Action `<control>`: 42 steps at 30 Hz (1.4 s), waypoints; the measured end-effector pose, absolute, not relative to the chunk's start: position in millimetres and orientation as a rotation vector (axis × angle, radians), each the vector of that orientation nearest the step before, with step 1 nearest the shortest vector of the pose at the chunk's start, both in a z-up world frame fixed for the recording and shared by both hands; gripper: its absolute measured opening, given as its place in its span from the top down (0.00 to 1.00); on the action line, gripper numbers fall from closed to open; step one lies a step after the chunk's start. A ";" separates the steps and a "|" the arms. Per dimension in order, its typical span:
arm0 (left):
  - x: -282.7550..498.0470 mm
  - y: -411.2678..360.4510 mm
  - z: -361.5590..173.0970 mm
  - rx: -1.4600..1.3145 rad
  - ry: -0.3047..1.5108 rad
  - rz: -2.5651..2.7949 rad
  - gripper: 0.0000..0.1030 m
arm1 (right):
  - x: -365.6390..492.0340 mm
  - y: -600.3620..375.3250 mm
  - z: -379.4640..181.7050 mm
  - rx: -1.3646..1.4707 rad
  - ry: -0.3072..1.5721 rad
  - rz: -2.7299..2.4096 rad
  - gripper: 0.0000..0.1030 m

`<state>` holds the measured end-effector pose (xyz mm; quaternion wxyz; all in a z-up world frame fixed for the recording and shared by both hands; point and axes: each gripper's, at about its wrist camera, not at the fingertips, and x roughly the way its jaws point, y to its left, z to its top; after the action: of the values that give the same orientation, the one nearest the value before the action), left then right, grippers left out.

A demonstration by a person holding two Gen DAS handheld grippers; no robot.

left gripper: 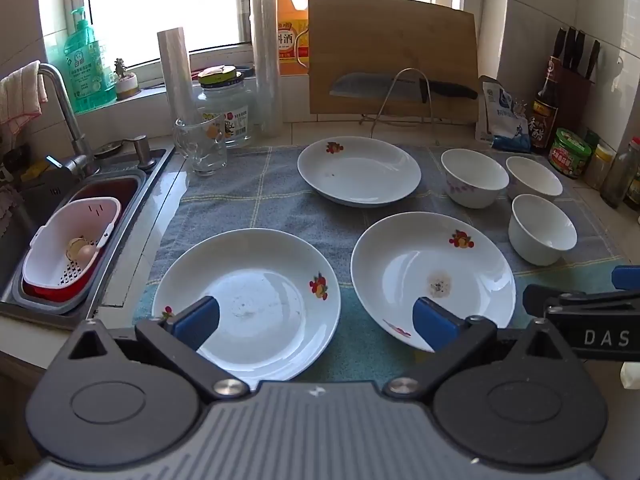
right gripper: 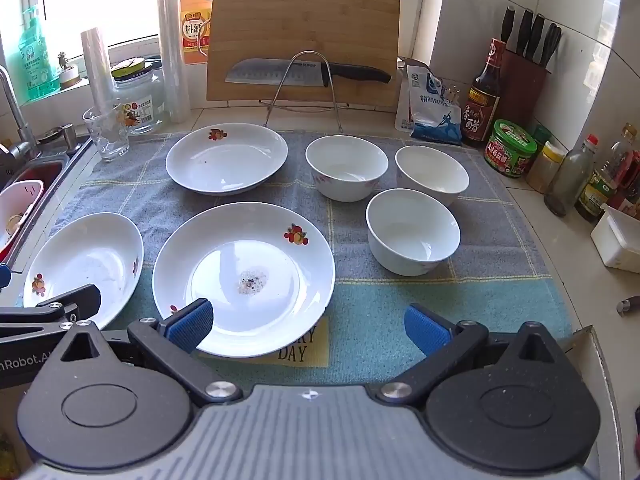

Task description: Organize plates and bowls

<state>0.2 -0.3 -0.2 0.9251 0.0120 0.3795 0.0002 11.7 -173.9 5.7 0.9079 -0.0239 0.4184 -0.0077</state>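
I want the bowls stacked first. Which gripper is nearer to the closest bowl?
Right. The right gripper hovers open over the towel's near edge, with the nearest bowl just ahead to its right. The left gripper sits farther left, over the two near plates.

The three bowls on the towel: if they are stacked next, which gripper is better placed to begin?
Probably the right gripper. The three bowls lie ahead and to its right, while in the left wrist view the left gripper hangs open over the two near plates, with the bowls far right.
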 end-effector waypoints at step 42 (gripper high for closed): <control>-2.5 3.5 6.6 -0.009 0.791 -0.002 0.01 | 9.3 -167.6 11.7 -0.075 0.863 -0.030 0.00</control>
<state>-2.5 3.5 6.6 0.9228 -0.0042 0.3852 -0.0009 9.3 -167.6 11.7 0.9076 -0.0365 0.4179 -0.0147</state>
